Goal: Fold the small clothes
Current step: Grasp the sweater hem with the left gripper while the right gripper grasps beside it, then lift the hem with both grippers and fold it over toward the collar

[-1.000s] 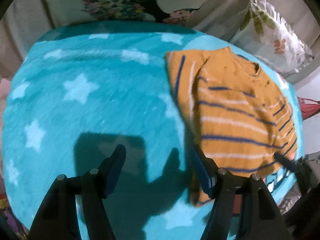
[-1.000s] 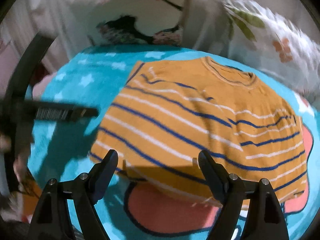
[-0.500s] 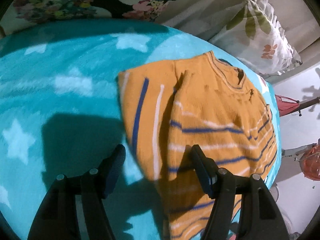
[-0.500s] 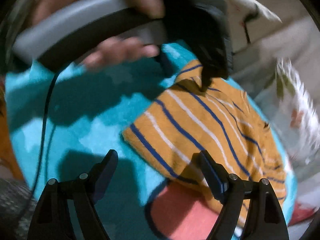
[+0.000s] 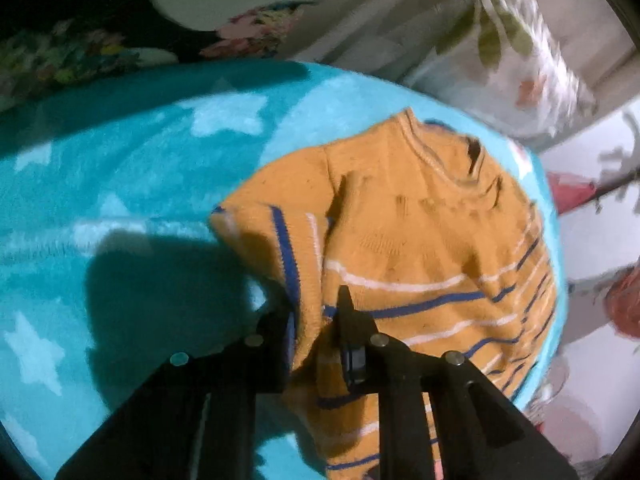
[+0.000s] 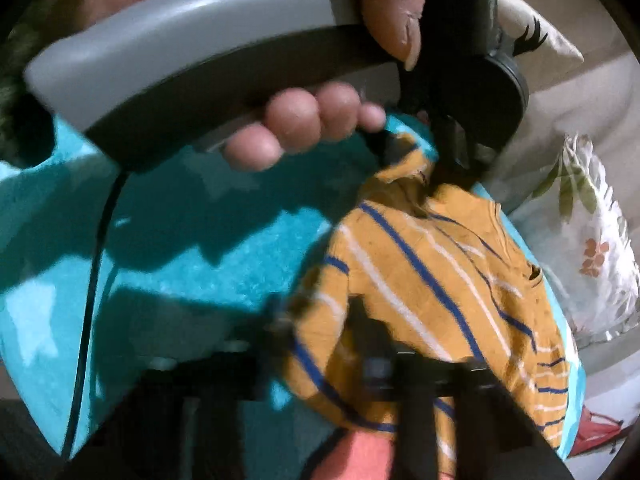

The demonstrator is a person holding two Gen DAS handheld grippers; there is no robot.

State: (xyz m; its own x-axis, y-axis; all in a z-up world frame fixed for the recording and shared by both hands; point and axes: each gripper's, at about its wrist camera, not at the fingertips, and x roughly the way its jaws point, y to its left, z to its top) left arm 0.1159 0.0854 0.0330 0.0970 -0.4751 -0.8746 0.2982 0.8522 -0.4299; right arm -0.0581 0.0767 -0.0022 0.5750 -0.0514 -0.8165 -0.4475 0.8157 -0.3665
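My left camera sits just behind my left gripper (image 5: 316, 320) and looks steeply down, very near the orange striped sweater (image 5: 420, 248) on the turquoise star blanket (image 5: 120, 184). My right camera looks down along my right gripper (image 6: 320, 332) from the near corner, also very close. Both views share the sweater, the blanket and the leaf-print pillow (image 6: 596, 256); the right view also shows my left hand (image 6: 304, 120).

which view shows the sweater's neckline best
The left wrist view: the striped orange sweater lies sharp and open there, its ribbed collar in full sight near the top. The right wrist view is blurred, shows the collar edge-on, and a hand crowds the frame.
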